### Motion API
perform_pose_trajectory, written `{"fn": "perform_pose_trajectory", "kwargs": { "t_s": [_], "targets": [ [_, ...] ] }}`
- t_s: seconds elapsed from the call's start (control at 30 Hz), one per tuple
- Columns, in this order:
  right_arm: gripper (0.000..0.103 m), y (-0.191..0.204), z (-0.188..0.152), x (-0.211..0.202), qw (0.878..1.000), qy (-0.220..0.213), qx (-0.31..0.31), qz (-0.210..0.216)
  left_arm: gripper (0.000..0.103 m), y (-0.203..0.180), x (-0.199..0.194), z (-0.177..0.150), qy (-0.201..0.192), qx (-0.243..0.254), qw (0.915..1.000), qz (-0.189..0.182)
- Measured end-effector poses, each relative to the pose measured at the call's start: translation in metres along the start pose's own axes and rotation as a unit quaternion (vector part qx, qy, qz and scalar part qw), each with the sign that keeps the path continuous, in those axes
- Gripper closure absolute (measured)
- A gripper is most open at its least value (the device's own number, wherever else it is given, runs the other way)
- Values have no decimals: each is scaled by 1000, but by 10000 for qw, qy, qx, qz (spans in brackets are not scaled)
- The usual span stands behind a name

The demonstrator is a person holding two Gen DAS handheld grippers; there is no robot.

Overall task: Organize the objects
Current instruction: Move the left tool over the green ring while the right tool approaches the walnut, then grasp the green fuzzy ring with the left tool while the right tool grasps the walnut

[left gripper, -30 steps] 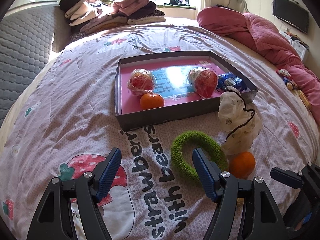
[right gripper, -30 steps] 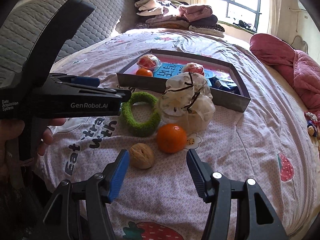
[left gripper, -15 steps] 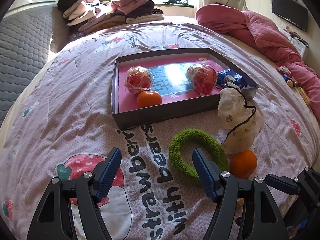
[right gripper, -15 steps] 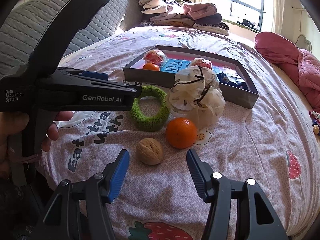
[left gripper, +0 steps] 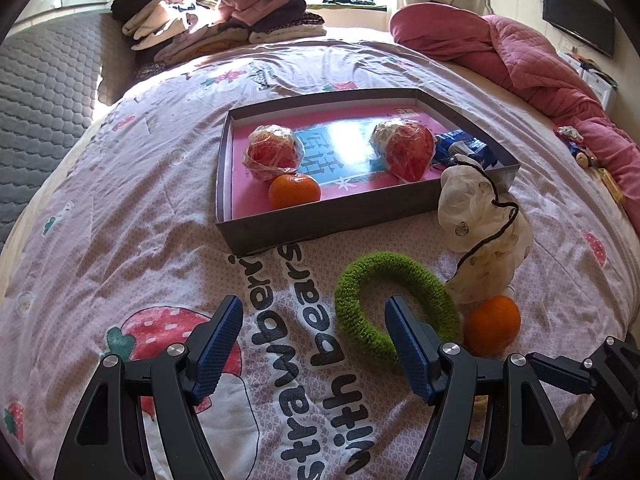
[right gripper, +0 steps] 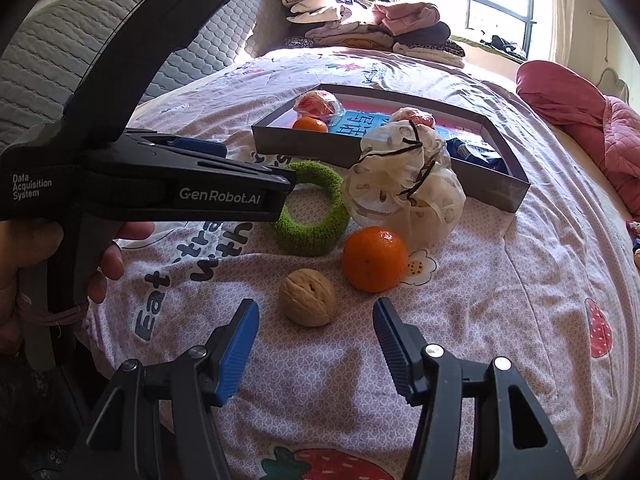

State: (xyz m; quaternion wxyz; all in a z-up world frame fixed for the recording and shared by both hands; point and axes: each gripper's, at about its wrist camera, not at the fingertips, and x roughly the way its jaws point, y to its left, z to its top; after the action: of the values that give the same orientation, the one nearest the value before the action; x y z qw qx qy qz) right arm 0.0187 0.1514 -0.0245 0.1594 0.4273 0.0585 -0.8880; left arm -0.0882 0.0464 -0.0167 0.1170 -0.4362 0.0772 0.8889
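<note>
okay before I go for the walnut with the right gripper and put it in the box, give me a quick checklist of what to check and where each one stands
1. Right gripper open and empty: ok.
2. Walnut lined up just ahead of the jaws: ok.
3. Loose orange apart from the walnut: ok, but close.
4. Left gripper open, clear of the walnut: ok.
5. Free floor in the grey box: ok, pink base shows between the wrapped fruit.
6. Walnut steady on the soft bedspread: cannot tell.

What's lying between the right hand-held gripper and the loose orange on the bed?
Only bare bedsheet; the walnut sits just left of that line, per the right wrist view.
</note>
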Motion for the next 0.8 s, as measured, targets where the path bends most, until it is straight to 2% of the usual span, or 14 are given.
{"fn": "perform_pose_trajectory", "kwargs": {
  "t_s": [0.37,0.7,0.8],
  "targets": [
    [51,2,0,13,10000,61,4,-15,28,-2,8,0,-20,-11,10000,-13],
    [69,2,-1,20,9999,35,71,73,28,0,26,-2,102,-56,9999,50],
    [69,4,-2,19,10000,18,34,62,28,-1,30,-2,117,-58,9999,30]
  ]
}}
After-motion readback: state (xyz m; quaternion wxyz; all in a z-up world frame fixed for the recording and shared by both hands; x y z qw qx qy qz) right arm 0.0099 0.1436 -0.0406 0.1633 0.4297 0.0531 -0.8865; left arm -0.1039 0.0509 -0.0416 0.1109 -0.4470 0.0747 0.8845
